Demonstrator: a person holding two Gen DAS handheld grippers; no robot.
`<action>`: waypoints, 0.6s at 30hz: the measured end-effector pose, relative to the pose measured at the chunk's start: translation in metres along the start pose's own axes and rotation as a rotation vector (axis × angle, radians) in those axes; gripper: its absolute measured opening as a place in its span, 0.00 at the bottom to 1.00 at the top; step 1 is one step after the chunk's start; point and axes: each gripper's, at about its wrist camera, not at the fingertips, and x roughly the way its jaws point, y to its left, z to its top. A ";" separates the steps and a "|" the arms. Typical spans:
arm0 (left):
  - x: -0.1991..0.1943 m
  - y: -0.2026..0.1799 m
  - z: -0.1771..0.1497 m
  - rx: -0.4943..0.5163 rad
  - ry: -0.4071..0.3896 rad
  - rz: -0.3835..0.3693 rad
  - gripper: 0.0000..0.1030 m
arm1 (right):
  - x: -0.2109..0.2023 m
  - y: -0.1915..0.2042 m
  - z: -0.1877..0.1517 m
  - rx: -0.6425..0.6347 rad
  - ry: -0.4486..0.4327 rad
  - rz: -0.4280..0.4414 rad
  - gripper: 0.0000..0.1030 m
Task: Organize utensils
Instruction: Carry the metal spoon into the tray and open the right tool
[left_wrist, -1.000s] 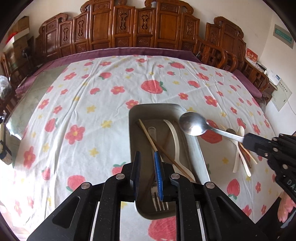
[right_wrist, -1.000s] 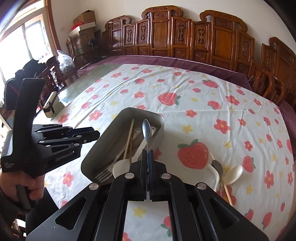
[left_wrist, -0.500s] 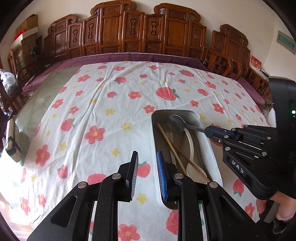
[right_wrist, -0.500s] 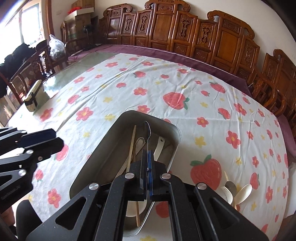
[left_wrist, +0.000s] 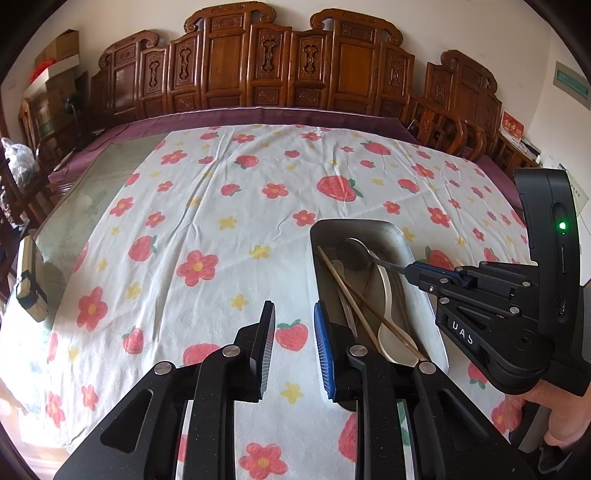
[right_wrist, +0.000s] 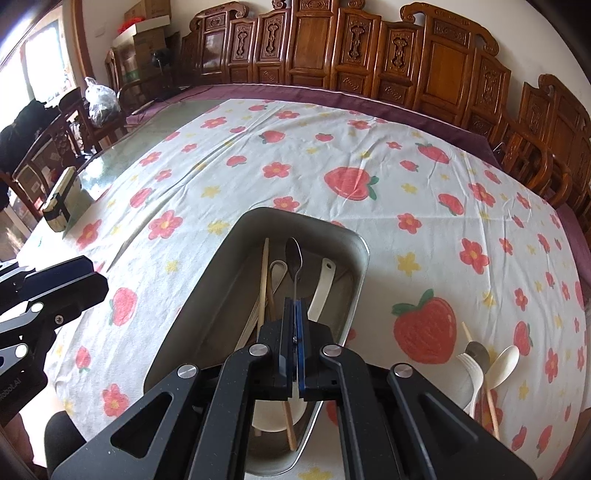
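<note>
A metal tray (right_wrist: 354, 240) lies on the flowered tablecloth and holds chopsticks (right_wrist: 263, 284), a white spoon (right_wrist: 322, 284) and other utensils. My right gripper (right_wrist: 295, 306) is shut on the handle of a metal spoon (right_wrist: 294, 254), whose bowl is low inside the tray. The left wrist view shows this spoon (left_wrist: 354, 253) in the tray (left_wrist: 402, 236) with the right gripper (left_wrist: 410, 271) holding it. My left gripper (left_wrist: 293, 325) is open and empty above the cloth, just left of the tray.
Loose utensils lie on the cloth right of the tray: a white fork (right_wrist: 471, 373), a metal spoon (right_wrist: 478, 352), a white spoon (right_wrist: 504, 363) and a chopstick (right_wrist: 480, 369). A strapped box (right_wrist: 61, 199) sits at the table's left edge. Carved wooden chairs (right_wrist: 369, 48) line the far side.
My right gripper has carried the metal spoon over the tray and lowered it inside. My left gripper has moved off the tray to the left and opened wider.
</note>
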 end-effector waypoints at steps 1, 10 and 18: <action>0.000 0.000 0.000 0.001 0.001 0.002 0.20 | 0.000 0.000 0.000 0.005 0.003 0.012 0.02; -0.001 0.000 0.000 0.001 0.000 0.001 0.20 | -0.003 0.008 -0.003 0.033 0.016 0.075 0.04; -0.002 0.002 0.000 0.000 0.002 0.006 0.20 | -0.007 0.012 -0.009 0.080 0.053 0.188 0.15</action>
